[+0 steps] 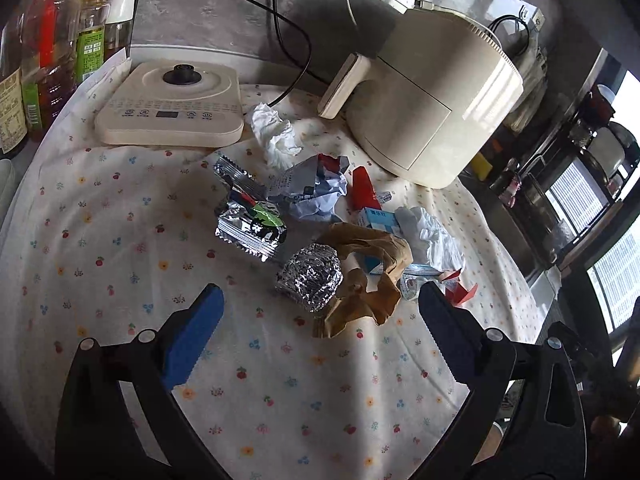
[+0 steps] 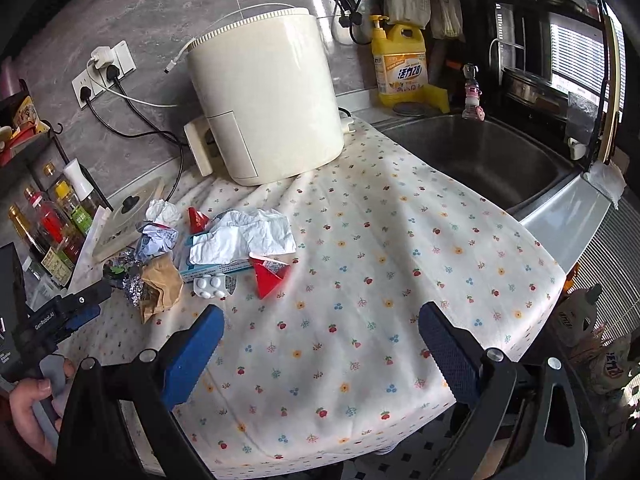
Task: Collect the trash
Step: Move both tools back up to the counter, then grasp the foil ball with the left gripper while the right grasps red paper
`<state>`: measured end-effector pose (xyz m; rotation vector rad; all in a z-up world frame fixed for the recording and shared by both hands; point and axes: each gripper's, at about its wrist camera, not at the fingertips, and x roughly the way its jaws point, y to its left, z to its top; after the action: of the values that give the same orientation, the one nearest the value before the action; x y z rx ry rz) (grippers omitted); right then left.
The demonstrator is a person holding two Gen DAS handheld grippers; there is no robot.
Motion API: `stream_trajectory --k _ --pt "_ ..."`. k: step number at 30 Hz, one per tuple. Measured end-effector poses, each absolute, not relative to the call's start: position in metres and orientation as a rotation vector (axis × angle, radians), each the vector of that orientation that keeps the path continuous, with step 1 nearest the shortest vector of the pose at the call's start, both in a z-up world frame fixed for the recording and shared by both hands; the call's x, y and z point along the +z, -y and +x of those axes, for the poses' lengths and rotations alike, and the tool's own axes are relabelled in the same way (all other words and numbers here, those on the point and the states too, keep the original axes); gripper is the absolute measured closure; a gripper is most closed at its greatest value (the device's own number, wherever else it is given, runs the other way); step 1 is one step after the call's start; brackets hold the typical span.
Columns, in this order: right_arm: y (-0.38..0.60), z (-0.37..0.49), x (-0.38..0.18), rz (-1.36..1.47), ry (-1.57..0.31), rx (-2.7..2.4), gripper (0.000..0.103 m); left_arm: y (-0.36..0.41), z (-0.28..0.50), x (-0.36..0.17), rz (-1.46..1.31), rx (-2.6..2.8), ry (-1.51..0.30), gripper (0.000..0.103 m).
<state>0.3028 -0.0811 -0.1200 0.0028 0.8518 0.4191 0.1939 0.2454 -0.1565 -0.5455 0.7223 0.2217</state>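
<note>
Trash heaped mid-cloth, between hob and air fryer. Left view, left to right: foil wrapper, long axis running toward the hob; white tissue; crumpled blue paper; foil ball; red packet pointing away toward the fryer; brown paper; second tissue. Two tissues, two foil pieces counted. Left gripper spread wide, nothing between, foil ball just ahead. Right view alone: blister pack, red triangular carton tip toward camera, sink, detergent bottle, hand gripping the left tool. Right gripper gaping over bare cloth, trash well left.
</note>
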Motion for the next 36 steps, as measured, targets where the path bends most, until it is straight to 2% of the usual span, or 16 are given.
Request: stream_trajectory --k 2,4,5,9,11,20,26,29,30,31,34,35,36 --pt "0.073 0.307 -0.124 0.004 -0.864 0.413 0.008 -0.251 0.203 -0.163 -0.541 0.205 -0.754 0.023" --pt "0.065 0.31 -0.128 0.001 -0.874 0.413 0.008 -0.255 0.21 -0.171 -0.544 0.196 -0.784 0.033" --pt "0.062 0.311 -0.129 -0.004 -0.877 0.414 0.008 -0.257 0.214 -0.175 -0.554 0.186 -0.795 0.037" --pt "0.047 0.316 -0.135 -0.033 -0.884 0.42 0.008 -0.261 0.223 -0.184 -0.59 0.158 -0.8 0.042" --pt "0.042 0.32 -0.138 -0.045 -0.889 0.419 0.008 -0.26 0.227 -0.187 -0.598 0.141 -0.816 0.056" --pt "0.024 0.345 -0.154 -0.069 -0.92 0.452 0.012 -0.26 0.199 -0.185 -0.632 0.16 -0.803 0.057" --pt "0.009 0.359 -0.17 -0.097 -0.951 0.495 0.022 -0.261 0.166 -0.178 -0.637 0.219 -0.784 0.057" --pt "0.005 0.368 -0.18 -0.115 -0.975 0.506 0.036 -0.263 0.154 -0.173 -0.638 0.253 -0.772 0.057" --pt "0.004 0.37 -0.183 -0.12 -0.993 0.519 0.055 -0.263 0.149 -0.171 -0.64 0.263 -0.766 0.057" --pt "0.002 0.373 -0.187 -0.126 -1.027 0.535 0.081 -0.263 0.145 -0.169 -0.641 0.272 -0.76 0.057" --pt "0.011 0.371 -0.183 -0.08 -1.036 0.551 0.087 -0.26 0.135 -0.161 -0.635 0.292 -0.743 0.056" --pt "0.013 0.369 -0.18 -0.08 -1.038 0.562 0.096 -0.258 0.133 -0.159 -0.631 0.295 -0.739 0.056" --pt "0.016 0.365 -0.177 -0.077 -1.033 0.568 0.096 -0.256 0.132 -0.158 -0.628 0.297 -0.736 0.056"
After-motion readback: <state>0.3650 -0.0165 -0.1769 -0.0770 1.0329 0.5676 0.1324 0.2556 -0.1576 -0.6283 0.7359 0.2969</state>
